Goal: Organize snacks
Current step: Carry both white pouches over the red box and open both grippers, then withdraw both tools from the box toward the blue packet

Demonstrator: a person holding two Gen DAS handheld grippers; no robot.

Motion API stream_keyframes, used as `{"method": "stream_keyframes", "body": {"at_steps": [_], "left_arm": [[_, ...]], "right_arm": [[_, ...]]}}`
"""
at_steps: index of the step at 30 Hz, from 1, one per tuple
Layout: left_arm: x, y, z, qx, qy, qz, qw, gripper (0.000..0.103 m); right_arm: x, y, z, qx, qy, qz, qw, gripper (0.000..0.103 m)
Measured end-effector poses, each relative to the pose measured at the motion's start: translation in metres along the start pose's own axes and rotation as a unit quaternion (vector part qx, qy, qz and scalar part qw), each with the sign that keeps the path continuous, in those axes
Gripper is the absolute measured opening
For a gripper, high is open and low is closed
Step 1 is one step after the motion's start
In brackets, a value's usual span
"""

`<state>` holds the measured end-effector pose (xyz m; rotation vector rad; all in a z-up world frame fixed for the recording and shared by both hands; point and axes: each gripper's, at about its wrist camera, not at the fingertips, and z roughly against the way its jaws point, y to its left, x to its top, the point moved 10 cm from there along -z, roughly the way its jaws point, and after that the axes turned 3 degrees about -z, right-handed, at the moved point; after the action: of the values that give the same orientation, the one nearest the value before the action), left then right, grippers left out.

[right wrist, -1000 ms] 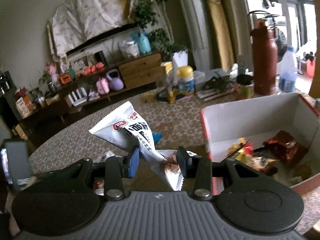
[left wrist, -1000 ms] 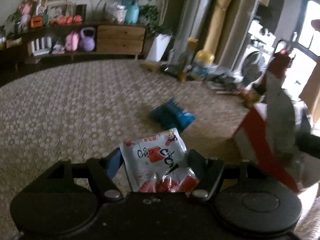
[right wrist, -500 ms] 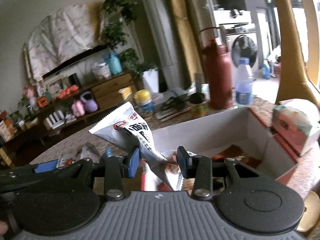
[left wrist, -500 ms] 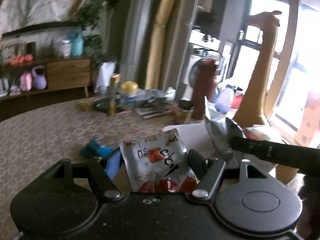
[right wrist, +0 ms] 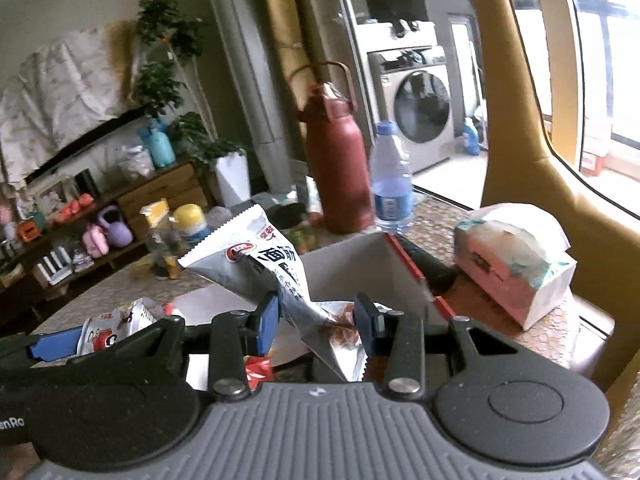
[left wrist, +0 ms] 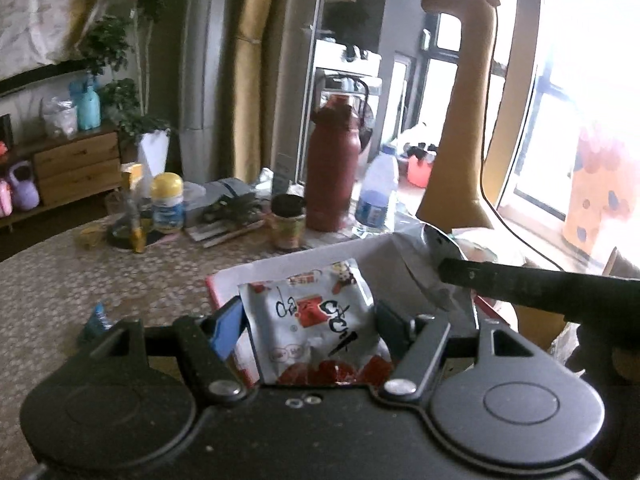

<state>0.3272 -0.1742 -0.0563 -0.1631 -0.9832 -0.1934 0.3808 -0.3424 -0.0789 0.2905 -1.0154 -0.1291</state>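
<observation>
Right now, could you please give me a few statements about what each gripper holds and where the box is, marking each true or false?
1. The left gripper holds a white snack packet between its fingers. True.
2. The right gripper is empty. False: it grips a silver snack packet.
3. The white box with red edges lies just ahead of both grippers. True.
4. The dark red flask lies on its side. False: it stands upright.
5. A water bottle stands beside the flask. True.
</observation>
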Motion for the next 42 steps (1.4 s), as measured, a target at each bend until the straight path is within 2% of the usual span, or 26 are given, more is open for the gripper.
{"method": "stream_keyframes", "body": {"at_steps": [6, 13, 23, 30, 33, 34, 36, 41, 42], "left_arm": [[-0.005, -0.012, -0.042, 0.003, 0.025, -0.018, 0.9995, 0.069], [-0.015, -0.003, -0.088, 0.019, 0.067, -0.016, 0.9975, 0.069], [-0.030, 0.010, -0.123, 0.025, 0.115, -0.019, 0.9929, 0.069], [-0.038, 0.011, -0.125, 0.013, 0.133, -0.016, 0.9909, 0.071], [-0.038, 0.010, -0.122, 0.011, 0.135, -0.016, 0.9907, 0.071], [-0.038, 0.009, -0.119, 0.013, 0.132, -0.017, 0.9910, 0.073], [-0.033, 0.011, -0.112, 0.019, 0.118, -0.018, 0.9927, 0.089], [-0.022, 0.010, -0.089, 0.010, 0.090, -0.018, 0.9957, 0.090], [-0.021, 0.009, -0.084, 0.008, 0.086, -0.018, 0.9961, 0.090]], "right_arm": [[-0.006, -0.020, -0.032, -0.014, 0.025, -0.014, 0.999, 0.040], [-0.022, -0.028, -0.058, -0.018, 0.054, -0.014, 0.998, 0.040], [-0.042, -0.028, -0.085, -0.035, 0.097, 0.000, 0.995, 0.041], [-0.045, -0.029, -0.085, -0.040, 0.102, 0.007, 0.994, 0.044], [-0.048, -0.029, -0.081, -0.038, 0.109, 0.003, 0.993, 0.055], [-0.048, -0.028, -0.080, -0.037, 0.107, 0.004, 0.993, 0.058], [-0.049, -0.027, -0.075, -0.037, 0.105, 0.009, 0.994, 0.059], [-0.050, -0.022, -0.058, -0.028, 0.101, 0.015, 0.994, 0.062], [-0.049, -0.021, -0.053, -0.028, 0.098, 0.017, 0.995, 0.066]]}}
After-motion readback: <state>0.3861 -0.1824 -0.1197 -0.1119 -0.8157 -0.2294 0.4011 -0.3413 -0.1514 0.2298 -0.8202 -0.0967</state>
